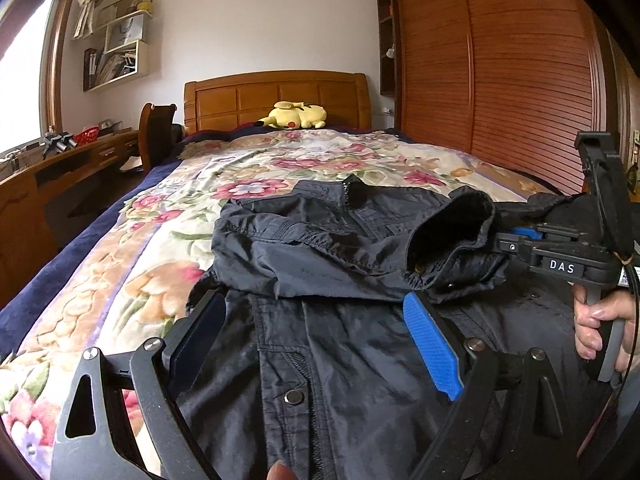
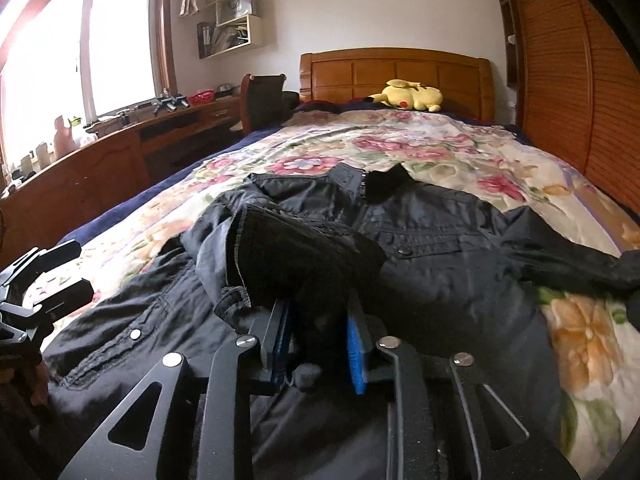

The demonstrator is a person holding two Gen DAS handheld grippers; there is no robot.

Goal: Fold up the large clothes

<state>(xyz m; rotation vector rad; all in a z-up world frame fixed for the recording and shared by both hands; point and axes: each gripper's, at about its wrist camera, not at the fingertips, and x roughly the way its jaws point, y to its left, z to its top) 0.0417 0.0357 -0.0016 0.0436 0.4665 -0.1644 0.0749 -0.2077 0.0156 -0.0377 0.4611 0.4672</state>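
Black jacket (image 2: 420,248) lies front-up on the floral bedspread (image 1: 120,272); my right gripper (image 2: 320,344) clamps its sleeve cuff (image 1: 448,240) mid-fold across the chest, left gripper (image 1: 316,344) hovers spread apart, so next I lay the sleeve flat.

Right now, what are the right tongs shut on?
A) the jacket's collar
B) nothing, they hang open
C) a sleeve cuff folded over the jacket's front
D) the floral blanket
C: the right tongs pinch the dark sleeve cuff, lying across the jacket chest; the left tongs gape open.
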